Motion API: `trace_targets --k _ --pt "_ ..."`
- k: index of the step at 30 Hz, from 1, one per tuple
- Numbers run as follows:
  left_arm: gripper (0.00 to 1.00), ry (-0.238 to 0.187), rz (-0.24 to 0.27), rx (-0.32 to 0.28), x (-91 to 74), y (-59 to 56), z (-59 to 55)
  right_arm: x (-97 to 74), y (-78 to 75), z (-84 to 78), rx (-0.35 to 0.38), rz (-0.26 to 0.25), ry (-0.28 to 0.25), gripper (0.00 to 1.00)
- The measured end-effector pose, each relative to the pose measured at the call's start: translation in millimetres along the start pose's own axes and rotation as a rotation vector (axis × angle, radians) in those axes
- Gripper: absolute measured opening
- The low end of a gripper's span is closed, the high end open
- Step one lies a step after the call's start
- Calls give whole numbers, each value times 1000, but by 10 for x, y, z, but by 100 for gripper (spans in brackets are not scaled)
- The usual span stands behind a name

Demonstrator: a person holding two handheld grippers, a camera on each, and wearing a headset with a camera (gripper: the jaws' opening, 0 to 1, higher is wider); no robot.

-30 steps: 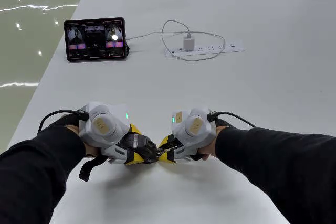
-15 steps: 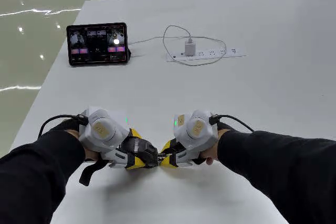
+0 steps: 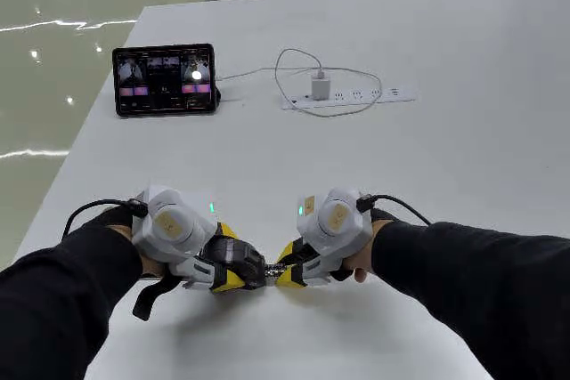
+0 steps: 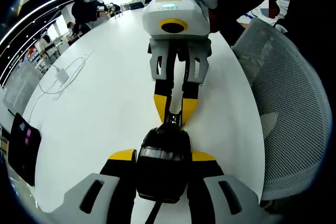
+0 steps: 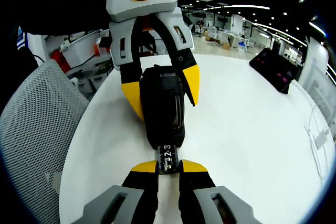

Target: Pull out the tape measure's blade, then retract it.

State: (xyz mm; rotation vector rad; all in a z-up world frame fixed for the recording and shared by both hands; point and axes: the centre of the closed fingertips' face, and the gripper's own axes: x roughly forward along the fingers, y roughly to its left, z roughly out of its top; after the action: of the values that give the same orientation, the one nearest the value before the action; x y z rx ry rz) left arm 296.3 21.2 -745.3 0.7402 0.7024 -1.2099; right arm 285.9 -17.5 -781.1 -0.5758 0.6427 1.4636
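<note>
- Since a moment ago, the two claws have hardly moved. They were tip to tip, and now a tiny bit of blade shows between them.
- The left claw is closed snugly around the black tape measure, with one yellow tip on each side of it.
- The right claw is pinched nearly shut on the end of the blade. White numbers show on the blade right at its tips.
- The tape measure sits low over the table, close to the near edge and nearer the left edge than the right.
- A tablet stands by the left edge, and a power strip lies toward the far edge. Both are well apart from the claws.
- The pull has only just begun, so most of the blade is likely still rolled up inside.
- The case looks hard, smooth and small. It could slip, so a firm squeeze on its flat sides seems best.
- The blade looks thin and springy. It may bend or kink if twisted, so a straight pull by its end seems safest.
- The blade will probably want to snap back in, so it should be let back slowly.
</note>
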Motion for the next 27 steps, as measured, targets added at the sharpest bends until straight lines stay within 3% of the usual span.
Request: trace_targets --k 27 --pt "31 -1 11 -7 9 11 18 -114 -11 -89 -8 -11 8 11"
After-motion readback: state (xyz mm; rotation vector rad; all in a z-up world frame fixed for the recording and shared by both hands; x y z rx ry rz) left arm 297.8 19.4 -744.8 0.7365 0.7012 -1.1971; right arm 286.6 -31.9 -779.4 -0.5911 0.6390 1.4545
